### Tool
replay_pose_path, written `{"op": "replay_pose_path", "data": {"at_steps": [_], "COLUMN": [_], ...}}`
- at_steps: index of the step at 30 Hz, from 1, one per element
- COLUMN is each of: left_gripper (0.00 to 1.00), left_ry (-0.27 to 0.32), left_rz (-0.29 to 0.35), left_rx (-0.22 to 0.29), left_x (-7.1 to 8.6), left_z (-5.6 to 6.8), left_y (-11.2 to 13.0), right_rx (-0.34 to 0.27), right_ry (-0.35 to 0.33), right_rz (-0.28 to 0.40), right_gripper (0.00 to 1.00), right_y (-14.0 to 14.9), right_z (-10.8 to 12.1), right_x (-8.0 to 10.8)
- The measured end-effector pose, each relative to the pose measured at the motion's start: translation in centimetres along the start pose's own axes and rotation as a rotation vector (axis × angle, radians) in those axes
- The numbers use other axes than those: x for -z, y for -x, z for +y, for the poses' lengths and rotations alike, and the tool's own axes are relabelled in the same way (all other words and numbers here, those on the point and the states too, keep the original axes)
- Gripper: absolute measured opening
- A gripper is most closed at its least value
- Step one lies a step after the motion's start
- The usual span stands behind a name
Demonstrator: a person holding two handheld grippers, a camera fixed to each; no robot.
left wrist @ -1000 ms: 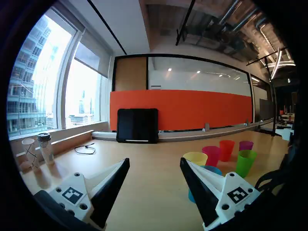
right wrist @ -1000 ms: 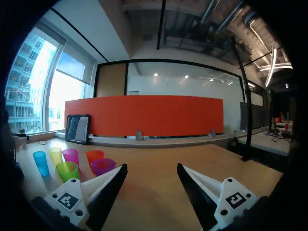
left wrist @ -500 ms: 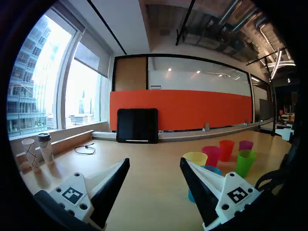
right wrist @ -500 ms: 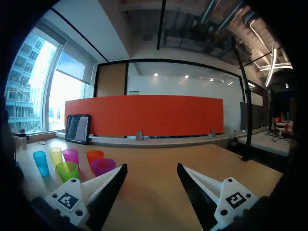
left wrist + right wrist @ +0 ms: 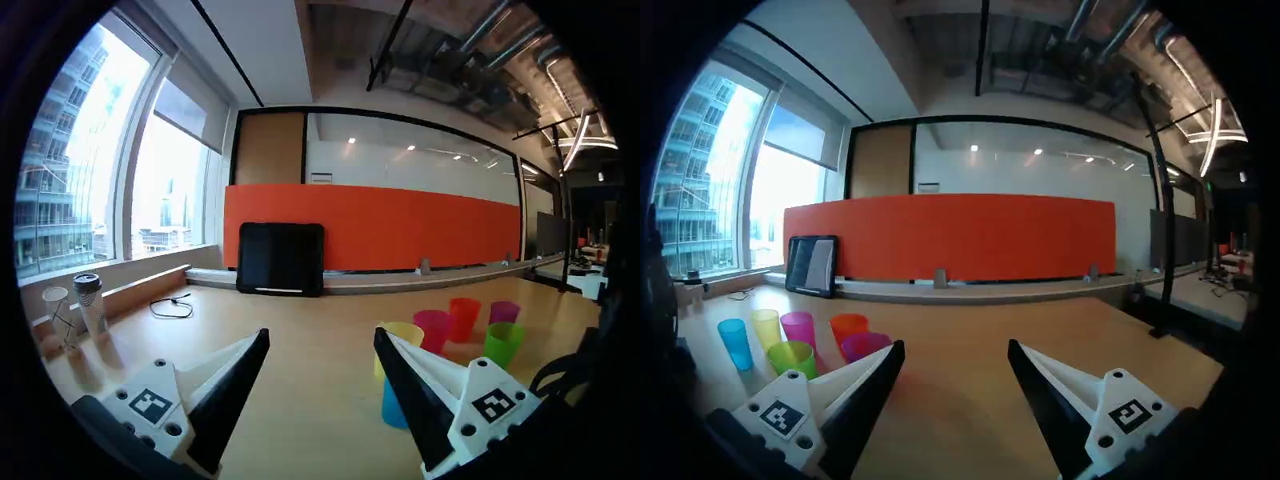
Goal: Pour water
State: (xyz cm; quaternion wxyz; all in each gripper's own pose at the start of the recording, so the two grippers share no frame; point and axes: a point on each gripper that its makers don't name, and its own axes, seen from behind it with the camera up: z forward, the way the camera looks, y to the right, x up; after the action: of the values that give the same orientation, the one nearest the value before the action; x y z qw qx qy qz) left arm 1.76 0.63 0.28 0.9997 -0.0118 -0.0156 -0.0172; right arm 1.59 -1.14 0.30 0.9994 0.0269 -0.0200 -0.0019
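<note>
Cups in six colours stand upright and open-mouthed in a tight cluster on the wooden table (image 5: 984, 324). In the right gripper view the blue cup (image 5: 736, 342), yellow cup (image 5: 766, 326), pink cup (image 5: 798, 328) and orange cup (image 5: 848, 325) form a back row, with the green cup (image 5: 794, 358) and purple cup (image 5: 864, 346) in front. Grouped this closely, they look set out so that one can be lifted and tipped into a neighbour without a long carry. Whether any of them holds water I cannot tell. The cluster sits well short of the table's far edge, where an orange partition (image 5: 376, 224) runs and a black tablet (image 5: 280, 258) leans.

The left gripper (image 5: 321, 334) hovers with its fingers spread and nothing between them. The blue cup sits just beside its right finger and partly behind it, so it is probably the easiest first pick. The right gripper (image 5: 956, 346) is likewise spread and empty, with the cups off to its left and the purple one nearest its left finger.

Bare wood lies ahead of both grippers toward the far edge, and the table's right side is open up to a black post (image 5: 1160, 264) near its right edge. Along the window-side edge a lidded paper cup (image 5: 88, 298) and a loose cable (image 5: 170, 306) sit well apart from the cluster. The tight spot is the cluster itself: the cups stand so close that a spread finger reaching for one could nudge the next.
</note>
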Motion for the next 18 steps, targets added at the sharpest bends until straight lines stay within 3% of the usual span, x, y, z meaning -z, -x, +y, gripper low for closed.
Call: {"op": "replay_pose_path", "data": {"at_steps": [18], "left_gripper": [0.97], "left_ry": [0.021], "left_rz": [-0.028], "left_rx": [-0.006], "left_x": [-2.3], "left_z": [-1.1], "left_y": [-10.2], "right_rx": [0.001], "right_ry": [-0.064], "right_rz": [-0.006], "right_gripper": [1.0], "right_y": [-10.7], "right_z": [-0.1], "right_x": [-1.2]}}
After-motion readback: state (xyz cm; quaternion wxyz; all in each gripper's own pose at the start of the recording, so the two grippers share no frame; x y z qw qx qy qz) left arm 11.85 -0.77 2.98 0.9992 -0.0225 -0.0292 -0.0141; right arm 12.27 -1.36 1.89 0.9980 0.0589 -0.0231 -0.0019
